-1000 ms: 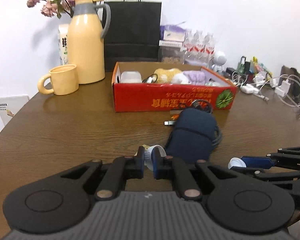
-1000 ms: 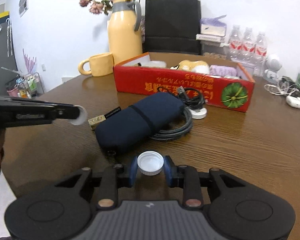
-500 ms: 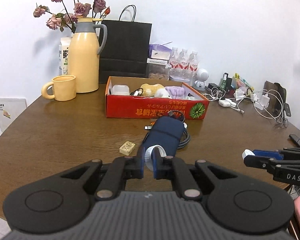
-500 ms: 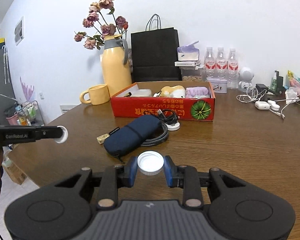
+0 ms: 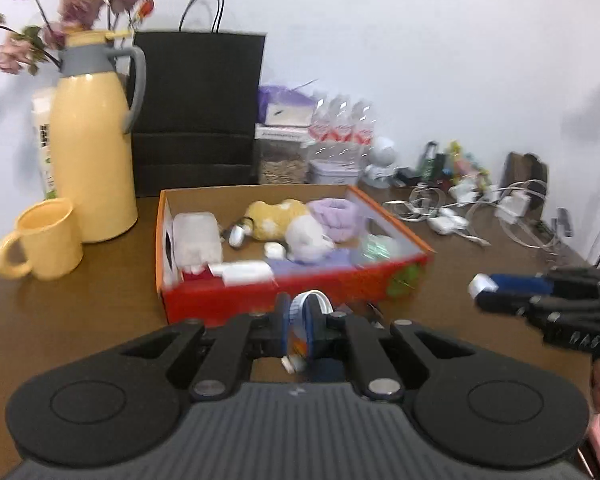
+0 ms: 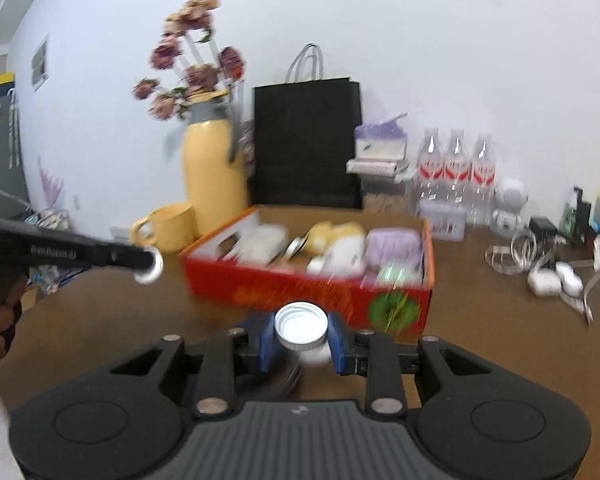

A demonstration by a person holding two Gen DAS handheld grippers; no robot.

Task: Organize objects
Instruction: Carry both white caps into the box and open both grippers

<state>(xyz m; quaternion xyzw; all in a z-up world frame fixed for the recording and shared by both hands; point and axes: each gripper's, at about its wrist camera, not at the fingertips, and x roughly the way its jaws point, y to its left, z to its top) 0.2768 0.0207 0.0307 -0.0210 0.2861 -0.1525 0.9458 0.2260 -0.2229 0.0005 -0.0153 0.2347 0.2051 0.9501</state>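
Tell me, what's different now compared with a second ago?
Both hand-held grippers have drawn closer to the red box, which now looks larger; the navy pouch has slipped out of sight beneath them. Unchanged: the left hand-held gripper stays clamped on its white ring, the right hand-held gripper on its white cap.

Home or office room: wooden table (image 5: 100, 312), thermos (image 5: 94, 152), mug (image 5: 44, 240), water bottles (image 6: 454, 168), charger cables (image 5: 480, 216).

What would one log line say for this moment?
left gripper: shut on thin white ring | right gripper: shut on round white plastic cap | red cardboard box: ahead, already holding items
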